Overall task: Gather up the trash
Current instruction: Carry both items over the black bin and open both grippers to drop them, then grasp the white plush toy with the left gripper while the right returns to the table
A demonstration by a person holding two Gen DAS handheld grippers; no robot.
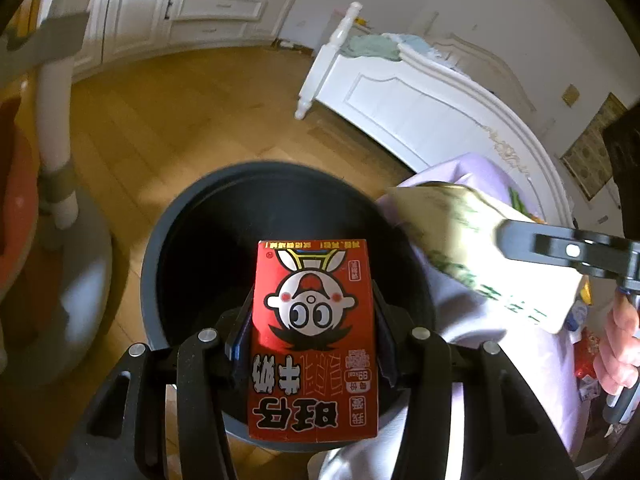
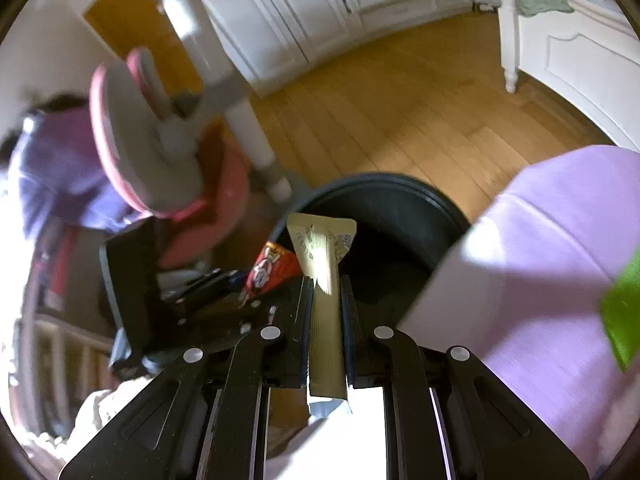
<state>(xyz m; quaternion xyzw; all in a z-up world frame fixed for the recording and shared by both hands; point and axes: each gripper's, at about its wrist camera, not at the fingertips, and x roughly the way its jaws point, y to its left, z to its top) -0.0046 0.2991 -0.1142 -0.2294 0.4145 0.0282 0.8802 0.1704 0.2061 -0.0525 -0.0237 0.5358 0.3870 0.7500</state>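
Note:
My left gripper (image 1: 314,316) is shut on a red milk carton (image 1: 314,332) with a cartoon face, held over the open mouth of a dark round trash bin (image 1: 192,224). My right gripper (image 2: 325,292) is shut on a flat beige snack wrapper (image 2: 322,248) that sticks out ahead of the fingertips, above the same bin (image 2: 400,200). In the left wrist view the wrapper (image 1: 472,248) and the right gripper (image 1: 568,252) hang at the right of the bin. The red carton (image 2: 272,266) and the left gripper show blurred at the left in the right wrist view.
The bin stands on a wooden floor (image 1: 192,120). A lilac cloth (image 2: 560,260) lies close on the right. A white bed end (image 1: 420,104) is behind, white cabinets (image 1: 216,0) at the back. A grey and white pole on a round base (image 1: 56,128) stands left. A hand (image 1: 620,344) grips the right tool.

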